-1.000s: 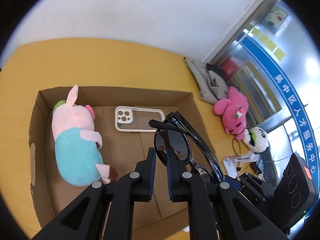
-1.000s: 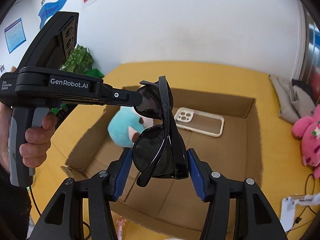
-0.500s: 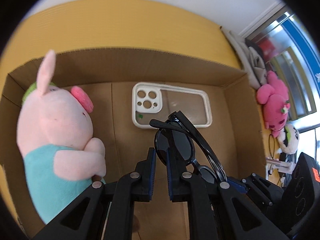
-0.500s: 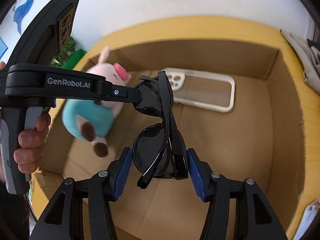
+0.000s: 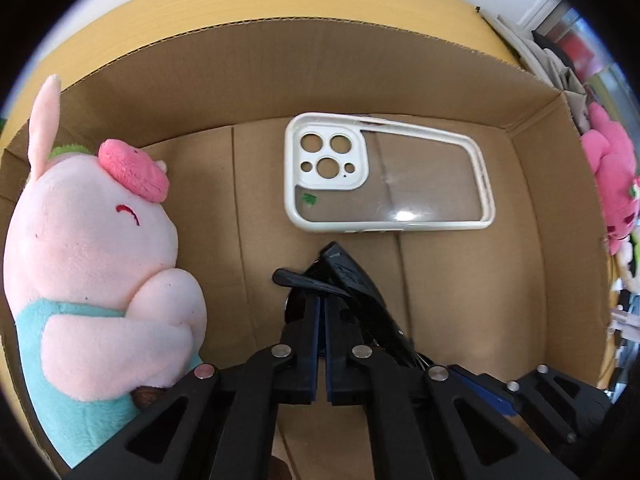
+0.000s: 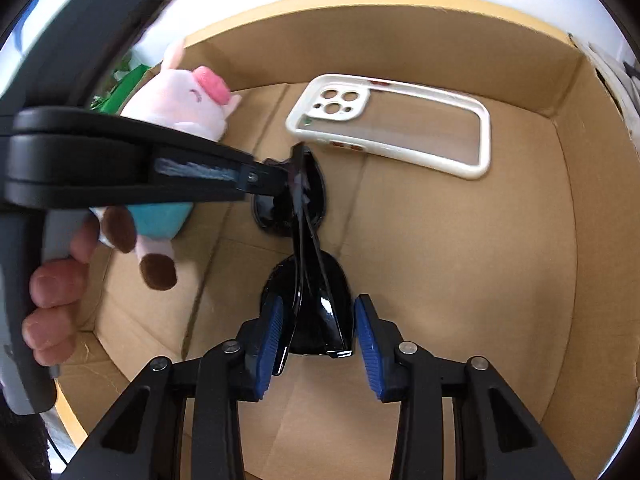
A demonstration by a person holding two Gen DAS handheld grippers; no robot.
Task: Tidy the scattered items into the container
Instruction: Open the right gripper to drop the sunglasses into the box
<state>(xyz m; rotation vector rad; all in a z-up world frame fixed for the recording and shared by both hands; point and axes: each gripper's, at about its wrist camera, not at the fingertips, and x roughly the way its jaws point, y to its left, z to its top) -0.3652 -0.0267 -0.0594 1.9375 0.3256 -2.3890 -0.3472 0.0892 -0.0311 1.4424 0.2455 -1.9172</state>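
A brown cardboard box [image 5: 400, 64] fills both views, standing on a yellow table [image 5: 240, 0] below a white wall. Inside, at the left, lies a pink plush pig [image 5: 92, 248] in teal; at upper centre, a cream phone case [image 5: 384, 172] lies flat. Glossy black sunglasses [image 6: 308, 280], folded and on edge, hang low over the box floor at frame centre. The left gripper [image 5: 320, 312] is pressed together, pinching one lens. The right gripper [image 6: 314, 332] has just been closing around the other lens; only its left pad appears to touch. Only the right view shows the person's hand [image 6: 56, 292]; only the left view shows a magenta plush [image 5: 612, 176] outside the box.
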